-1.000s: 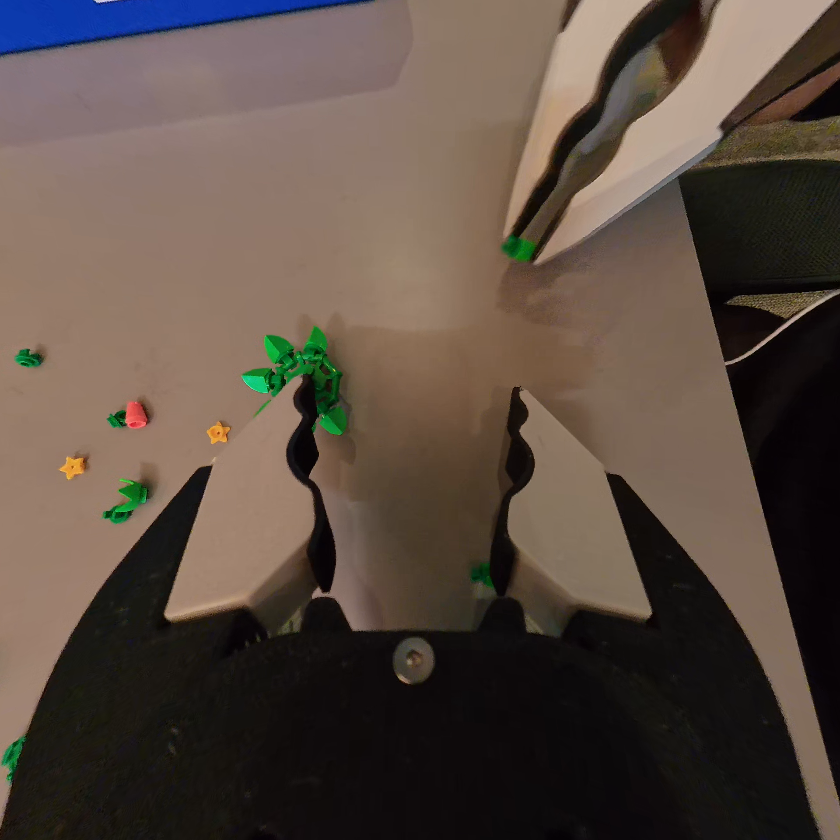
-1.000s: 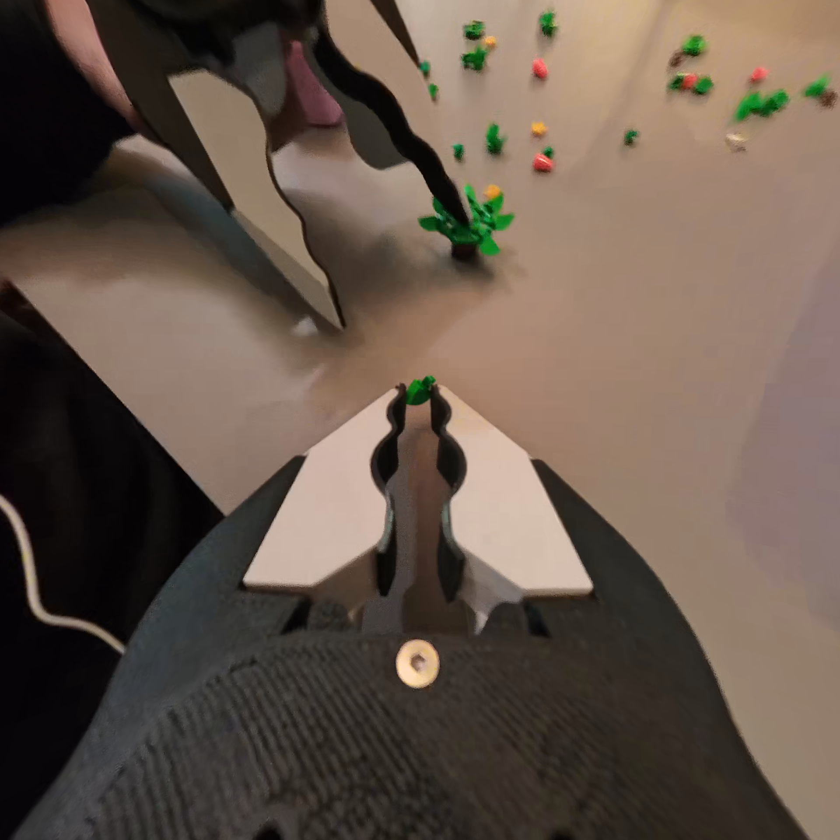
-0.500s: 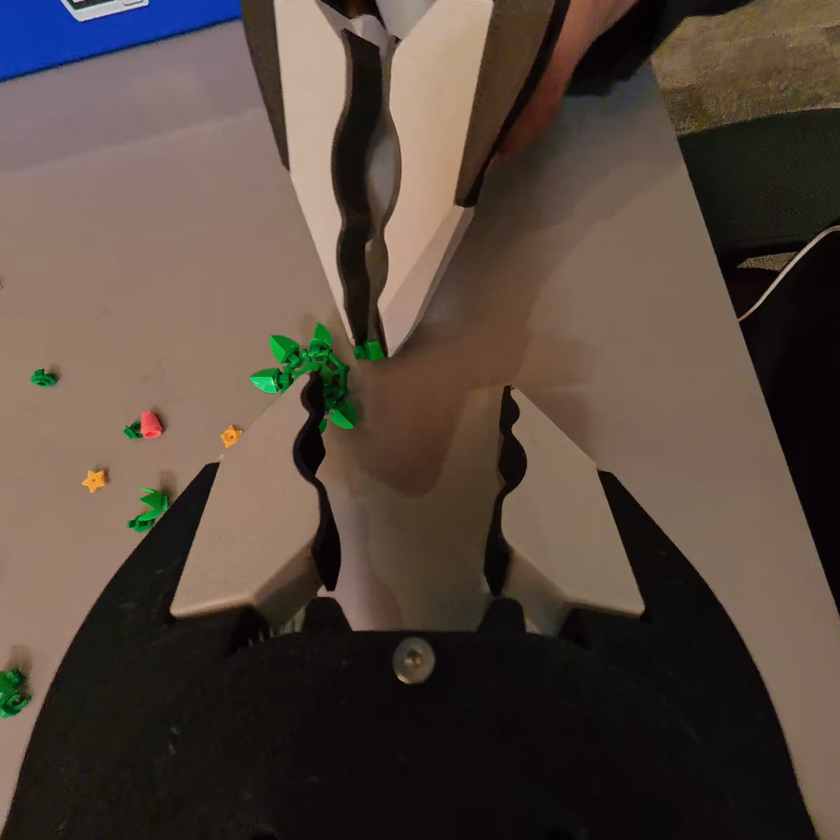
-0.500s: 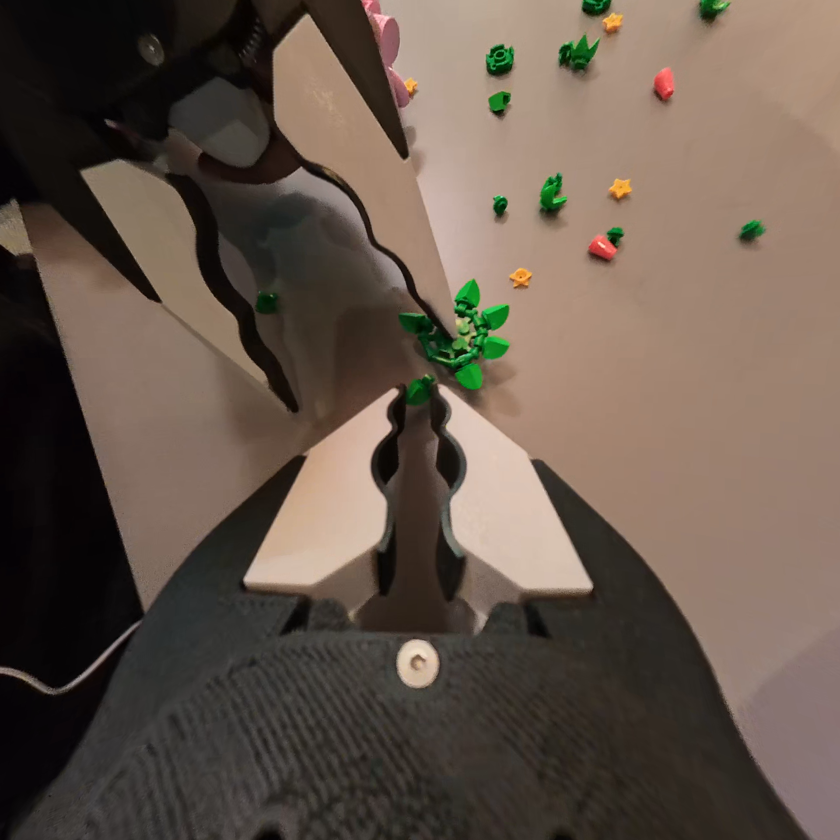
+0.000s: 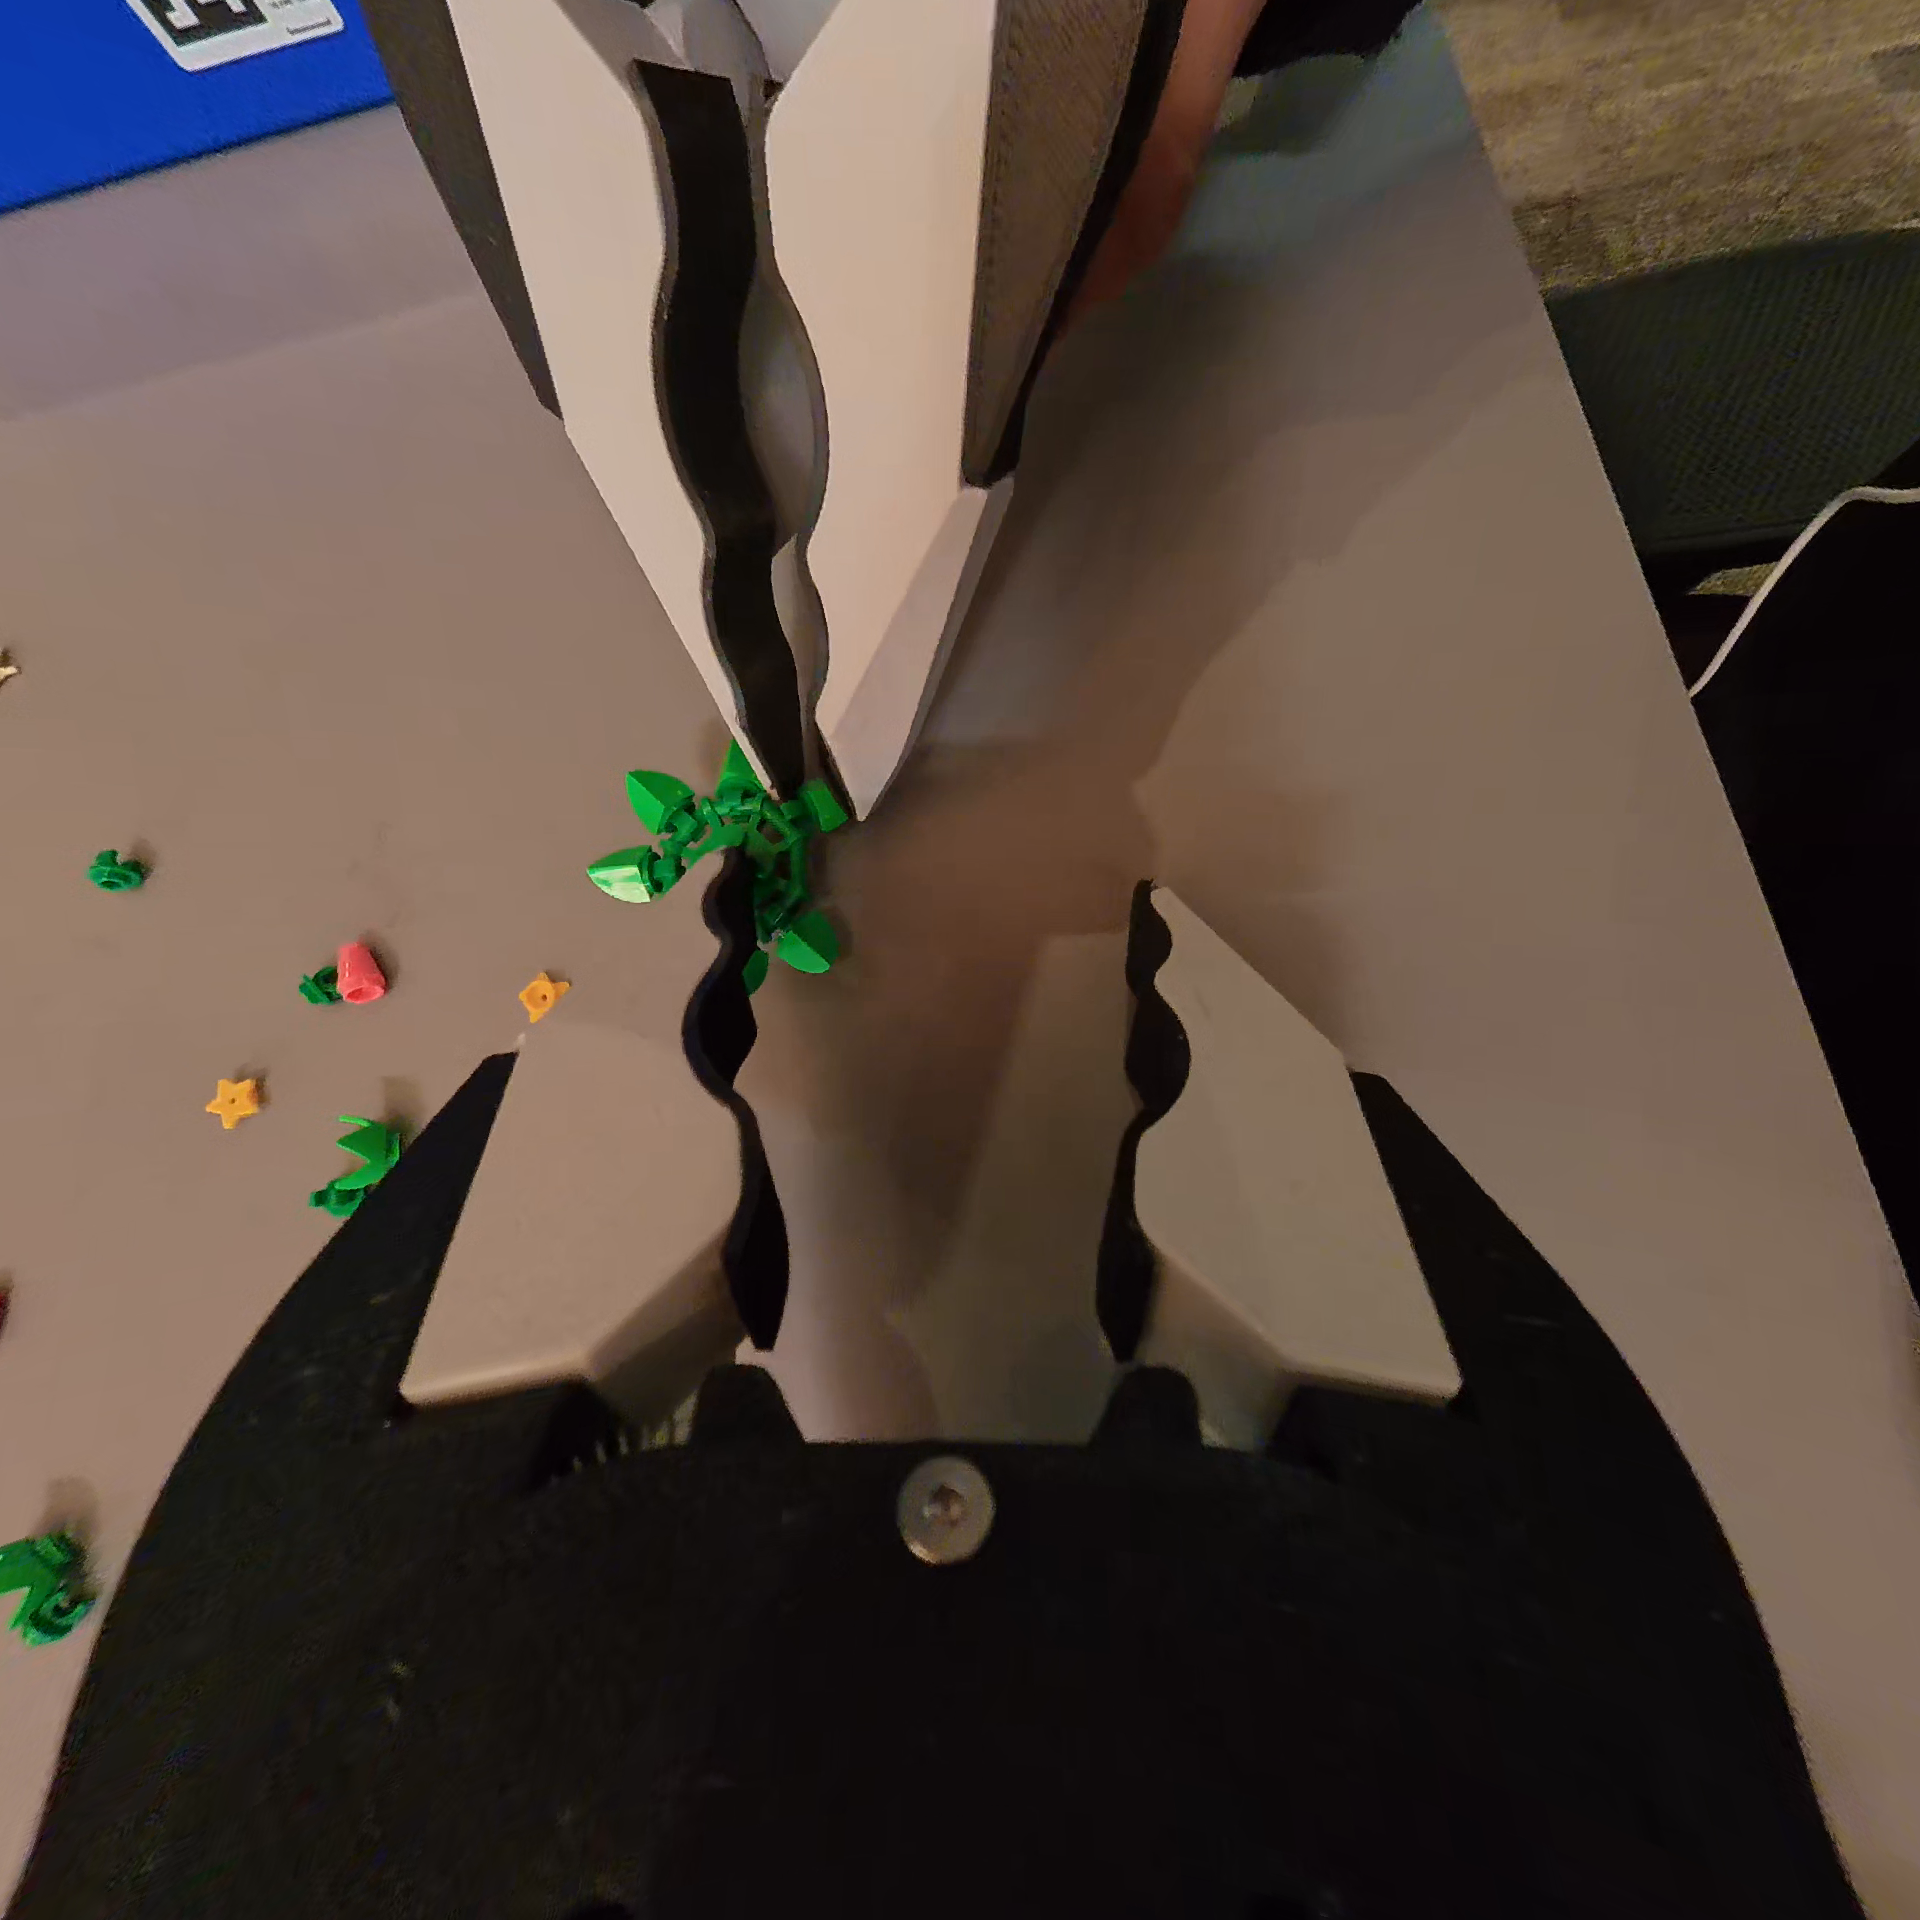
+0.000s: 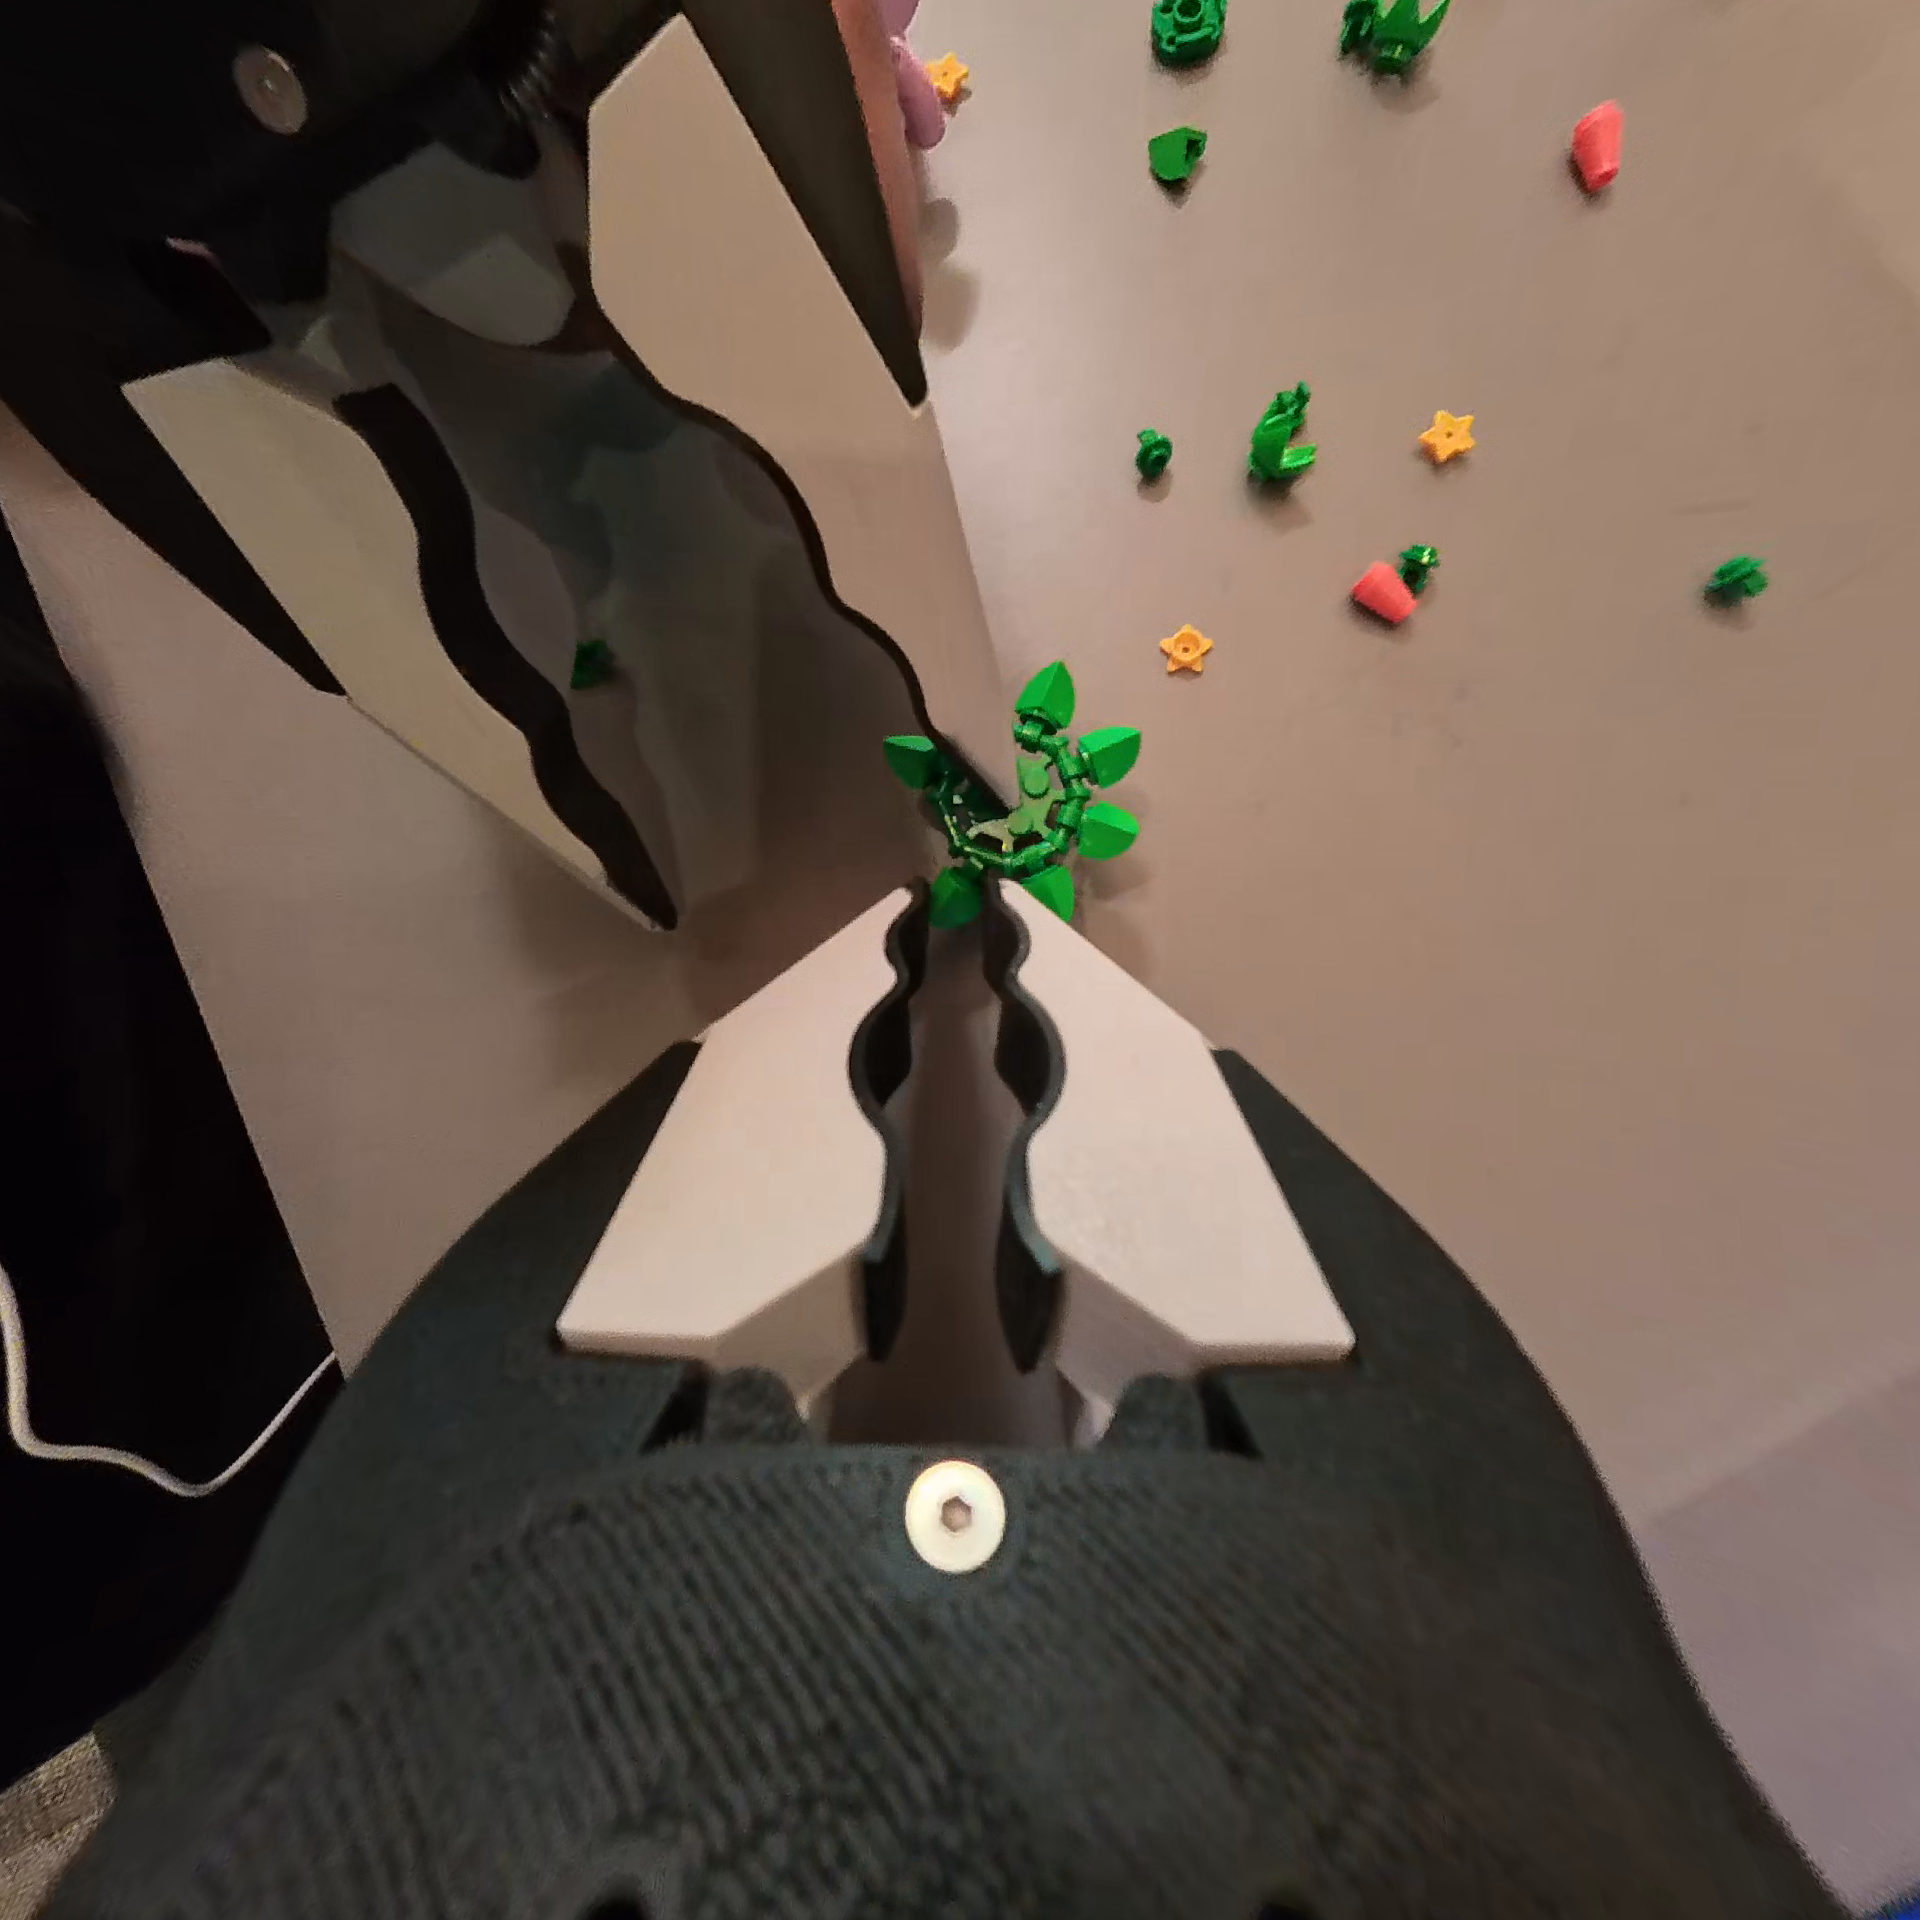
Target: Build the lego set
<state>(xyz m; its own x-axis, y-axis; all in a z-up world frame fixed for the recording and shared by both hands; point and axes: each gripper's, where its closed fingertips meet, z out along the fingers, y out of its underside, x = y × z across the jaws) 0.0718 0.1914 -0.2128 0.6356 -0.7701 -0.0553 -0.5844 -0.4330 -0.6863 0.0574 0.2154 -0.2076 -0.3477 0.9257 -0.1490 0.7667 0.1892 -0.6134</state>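
The right gripper (image 6: 954, 902) is clamped on a small green leaf piece (image 6: 952, 900) at its tips, pressing it against the green leafy ring (image 6: 1029, 805) on the table (image 6: 1455, 935); the left gripper (image 5: 930, 894) stands wide apart, its left fingertip touching the ring's near side.

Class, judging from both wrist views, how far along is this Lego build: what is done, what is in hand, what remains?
Done: a green ring of leaf pieces stands assembled on the grey table. In hand: the right tool, shut on a small green leaf piece, brings it to the ring's edge, while one finger of the open left tool rests against the ring. Left: loose red cones, orange stars and green bits.
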